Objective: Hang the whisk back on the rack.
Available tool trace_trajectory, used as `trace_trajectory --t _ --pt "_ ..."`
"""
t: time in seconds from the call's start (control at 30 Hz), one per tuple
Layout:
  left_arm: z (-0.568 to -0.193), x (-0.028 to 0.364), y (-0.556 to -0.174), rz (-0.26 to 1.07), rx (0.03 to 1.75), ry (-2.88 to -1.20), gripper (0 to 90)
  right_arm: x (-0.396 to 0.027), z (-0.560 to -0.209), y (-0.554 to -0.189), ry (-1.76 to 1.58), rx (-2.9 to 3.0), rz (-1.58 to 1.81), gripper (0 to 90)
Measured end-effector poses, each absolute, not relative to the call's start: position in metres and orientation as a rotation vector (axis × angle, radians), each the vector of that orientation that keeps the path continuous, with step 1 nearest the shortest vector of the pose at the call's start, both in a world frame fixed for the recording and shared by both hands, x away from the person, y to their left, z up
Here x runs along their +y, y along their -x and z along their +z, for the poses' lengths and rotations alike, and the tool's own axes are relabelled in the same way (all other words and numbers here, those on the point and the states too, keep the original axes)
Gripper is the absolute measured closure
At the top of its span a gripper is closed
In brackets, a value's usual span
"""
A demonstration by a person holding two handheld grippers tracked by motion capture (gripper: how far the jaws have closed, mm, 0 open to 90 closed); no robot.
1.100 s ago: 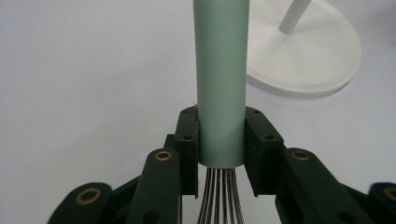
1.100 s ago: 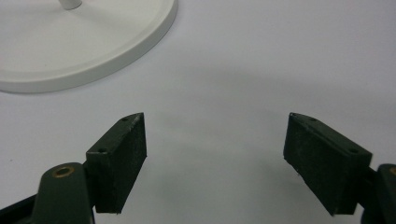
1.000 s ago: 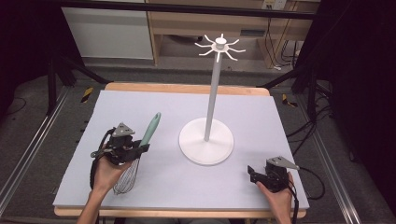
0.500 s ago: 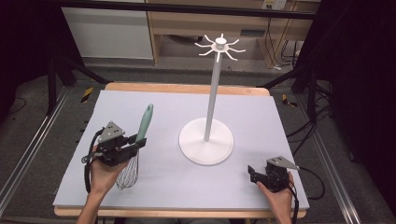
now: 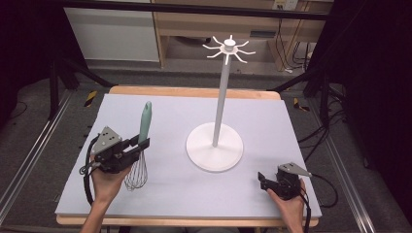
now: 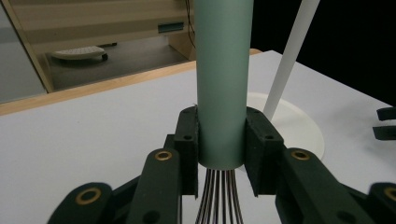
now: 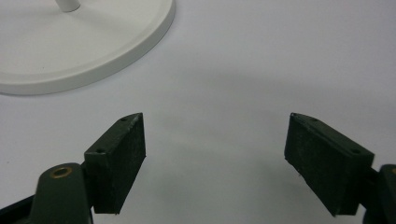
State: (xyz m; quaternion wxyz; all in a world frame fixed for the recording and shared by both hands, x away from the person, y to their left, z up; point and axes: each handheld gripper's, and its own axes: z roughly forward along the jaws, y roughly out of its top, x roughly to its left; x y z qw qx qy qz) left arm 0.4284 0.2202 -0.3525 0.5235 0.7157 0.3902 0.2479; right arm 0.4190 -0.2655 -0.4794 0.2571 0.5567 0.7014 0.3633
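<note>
A whisk with a pale green handle point(image 5: 145, 121) and wire loops point(image 5: 137, 174) is held nearly upright at the table's left, handle up. My left gripper point(image 5: 141, 144) is shut on the handle's lower end; in the left gripper view the handle point(image 6: 220, 84) sits clamped between both pads and the wires point(image 6: 219, 198) hang below. A white hook stand point(image 5: 222, 97) with a round base point(image 5: 214, 150) rises mid-table, its hooked crown point(image 5: 229, 48) at the top. My right gripper point(image 5: 262, 180) rests open near the front right edge, its pads point(image 7: 119, 158) wide apart over bare table.
The grey-lilac mat point(image 5: 184, 189) covers a wooden table point(image 5: 194, 92). The stand's base edge point(image 7: 116, 51) lies just ahead of my right gripper. Black frame rails run along both sides, and shelving stands behind the table.
My left gripper has lifted the whisk and swung its handle from a rightward lean to nearly upright, drifting slightly left. The right gripper has stayed put.
</note>
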Motion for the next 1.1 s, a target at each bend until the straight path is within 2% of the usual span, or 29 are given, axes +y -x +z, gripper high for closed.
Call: trace_trajectory --t 0.73,1.1 --pt "-0.324 0.211 -0.418 0.62 0.838 -1.653 68.5 -0.265 -0.48 -0.419 -1.517 1.901 0.987 20.9" --pt "-0.304 0.193 -0.422 0.616 0.79 -1.651 68.5 -0.264 -0.48 -0.42 -1.514 1.907 0.989 20.8"
